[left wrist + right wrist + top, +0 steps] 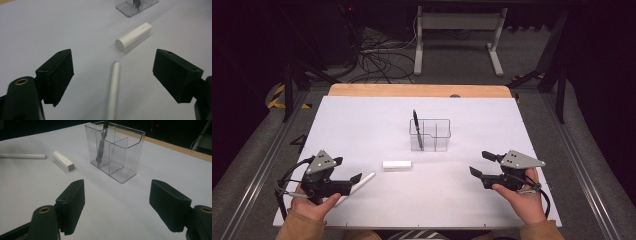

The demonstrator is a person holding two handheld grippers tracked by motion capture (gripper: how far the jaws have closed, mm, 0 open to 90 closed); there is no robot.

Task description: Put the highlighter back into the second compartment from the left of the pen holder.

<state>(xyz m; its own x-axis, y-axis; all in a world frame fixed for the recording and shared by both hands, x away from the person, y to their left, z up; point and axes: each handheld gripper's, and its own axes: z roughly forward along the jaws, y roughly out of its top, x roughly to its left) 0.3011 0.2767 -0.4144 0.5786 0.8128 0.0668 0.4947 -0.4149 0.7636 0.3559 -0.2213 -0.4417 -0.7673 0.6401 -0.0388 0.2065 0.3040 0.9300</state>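
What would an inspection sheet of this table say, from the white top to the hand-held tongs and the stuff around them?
Surface: white board on a wooden table, flat and bare between the items.
Job's things: white pen lying flat between the left tongs' open jaws, untouched; clear divided holder mid-table with a dark pen standing in its left compartment.
Clutter: white stick-shaped block lying flat in front of the holder.
Grippers: left tongs open around the white pen; right tongs open, empty, pointing toward the holder.
Cables: a black cable trails from each gripper; loose cables on the floor beyond.
Surroundings: white table frame behind, dark room.
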